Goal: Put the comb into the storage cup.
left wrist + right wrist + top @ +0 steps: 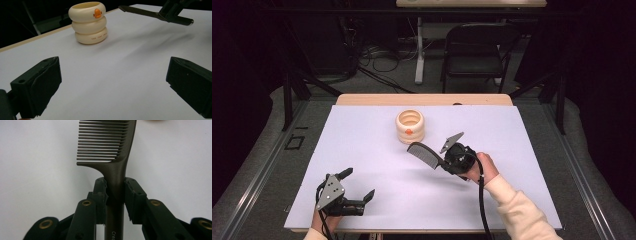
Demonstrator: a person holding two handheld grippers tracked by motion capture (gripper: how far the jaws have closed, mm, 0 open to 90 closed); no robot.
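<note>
A dark comb (424,154) is held above the white table by its handle, with my right gripper (443,163) shut on it right of centre. In the right gripper view the comb (113,152) points away, teeth to the left, its handle clamped at my right gripper (115,192). A cream ringed cup with an orange mark (410,126) stands upright behind the comb's tip; the same cup (89,22) appears in the left gripper view, where the comb (140,11) hangs at upper right. My left gripper (358,184) rests open near the front left, nothing between its fingers (37,85).
The white sheet (362,150) covers the wooden table, whose back edge (377,99) shows bare. A black folding chair (474,50) and cables stand on the floor beyond the table.
</note>
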